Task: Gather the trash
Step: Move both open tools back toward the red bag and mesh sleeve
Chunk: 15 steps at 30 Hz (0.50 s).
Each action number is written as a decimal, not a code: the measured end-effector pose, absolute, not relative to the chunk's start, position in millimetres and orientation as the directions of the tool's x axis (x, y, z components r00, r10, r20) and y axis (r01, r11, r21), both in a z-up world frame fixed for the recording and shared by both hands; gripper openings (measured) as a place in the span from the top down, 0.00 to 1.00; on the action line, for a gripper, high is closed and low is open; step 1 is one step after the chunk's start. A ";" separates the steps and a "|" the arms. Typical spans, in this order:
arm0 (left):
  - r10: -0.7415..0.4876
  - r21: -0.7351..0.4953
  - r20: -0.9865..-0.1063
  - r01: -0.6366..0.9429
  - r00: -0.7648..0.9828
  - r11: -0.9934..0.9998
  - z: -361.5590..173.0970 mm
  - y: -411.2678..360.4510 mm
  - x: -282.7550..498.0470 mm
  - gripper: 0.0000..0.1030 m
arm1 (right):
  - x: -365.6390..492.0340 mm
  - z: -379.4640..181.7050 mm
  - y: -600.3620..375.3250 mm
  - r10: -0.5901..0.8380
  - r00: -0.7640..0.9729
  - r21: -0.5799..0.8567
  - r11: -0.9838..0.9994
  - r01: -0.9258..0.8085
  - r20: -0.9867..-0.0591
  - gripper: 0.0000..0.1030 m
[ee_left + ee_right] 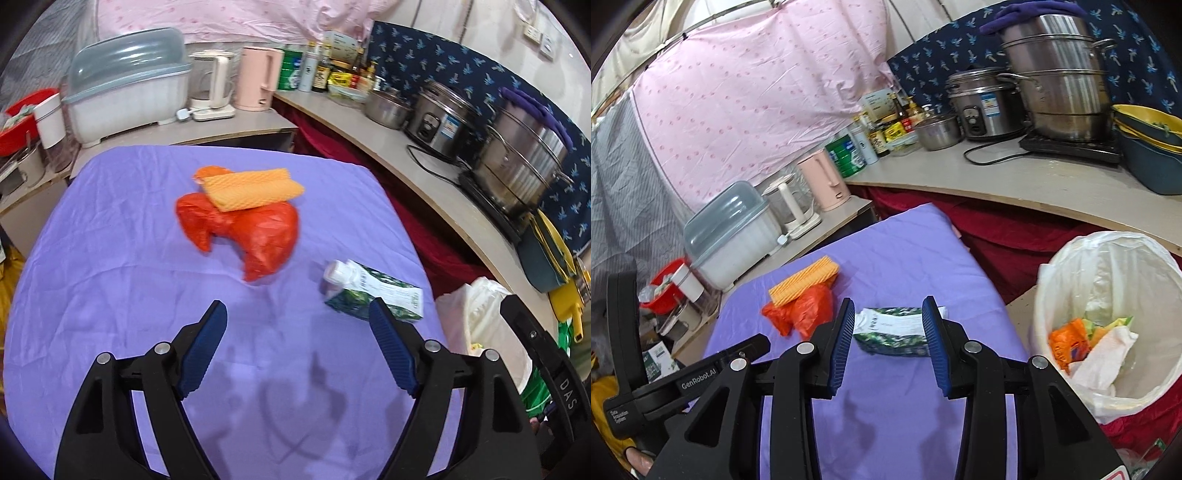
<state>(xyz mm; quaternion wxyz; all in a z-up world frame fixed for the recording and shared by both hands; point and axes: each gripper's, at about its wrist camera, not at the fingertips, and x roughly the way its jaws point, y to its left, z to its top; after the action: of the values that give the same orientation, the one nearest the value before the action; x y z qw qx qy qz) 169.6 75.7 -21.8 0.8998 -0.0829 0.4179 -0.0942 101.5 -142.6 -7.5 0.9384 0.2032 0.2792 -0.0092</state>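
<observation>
A crumpled red plastic bag point(240, 232) lies on the purple tablecloth point(110, 277), with an orange sponge cloth point(251, 188) resting on its far side. A green-and-white drink carton point(373, 291) lies on its side to the right. My left gripper point(297, 317) is open and empty, above the cloth, nearer than the bag. My right gripper point(888, 319) is open, its jaws standing to either side of the carton point(894, 330) without touching it. The bag point(801, 314) and sponge point(803, 280) lie left of it. A white-lined trash bin point(1108, 325) holding trash stands at the right.
A counter point(1015, 181) at the right carries steel pots point(1056, 74), a rice cooker and bottles. A side shelf at the back holds a dish box point(129, 88), kettles point(258, 77) and a red basin. The bin point(480, 325) stands just off the table's right edge.
</observation>
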 end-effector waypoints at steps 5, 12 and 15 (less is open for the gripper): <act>-0.205 -0.237 -0.742 0.036 0.639 0.971 -24.9 108.7 181.9 0.27 | 120.2 -12.8 -118.7 0.142 0.827 0.377 0.922 0.090 -0.544 0.63; -0.149 -0.237 -0.753 -0.053 0.642 0.970 -33.3 154.3 201.2 0.27 | 153.8 -22.8 -83.8 0.218 0.795 0.391 0.920 0.025 -0.566 0.63; -0.129 -0.231 -0.761 -0.081 0.636 0.970 -38.9 168.8 212.1 0.27 | 172.0 -26.4 -69.2 0.256 0.781 0.408 0.913 -0.002 -0.569 0.63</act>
<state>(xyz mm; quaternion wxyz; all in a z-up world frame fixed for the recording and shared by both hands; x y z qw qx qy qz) 212.1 168.8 -38.9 0.8961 -0.1226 0.4263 -0.0134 172.0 -69.2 -26.4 0.9230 0.1964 0.3234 0.0699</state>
